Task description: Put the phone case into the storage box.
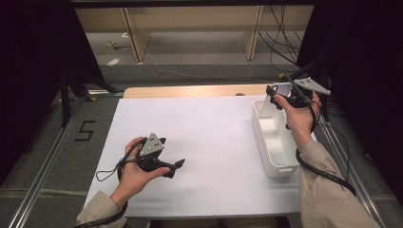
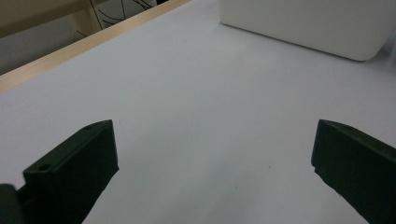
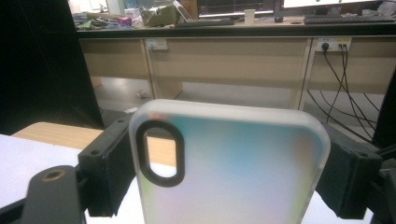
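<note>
Phone case (image 3: 233, 163), frosted translucent with a black-ringed camera cutout, clamped across its width in the right gripper (image 1: 277, 98) and held upright above the far end of the white bin (image 1: 273, 164); judged lifted but not yet set down, placement left to do; left gripper (image 1: 175, 166) rests low over the white table sheet (image 1: 209, 137), jaws spread wide, nothing between them; bin looks bare inside

A white sheet (image 1: 209, 137) covers the desk (image 1: 190, 91), whose wooden edge shows along the far side. On the grey floor beyond lie cables (image 1: 280, 52) and a paper scrap (image 1: 113, 61). A black "5" (image 1: 84, 130) marks the floor left of the desk.
</note>
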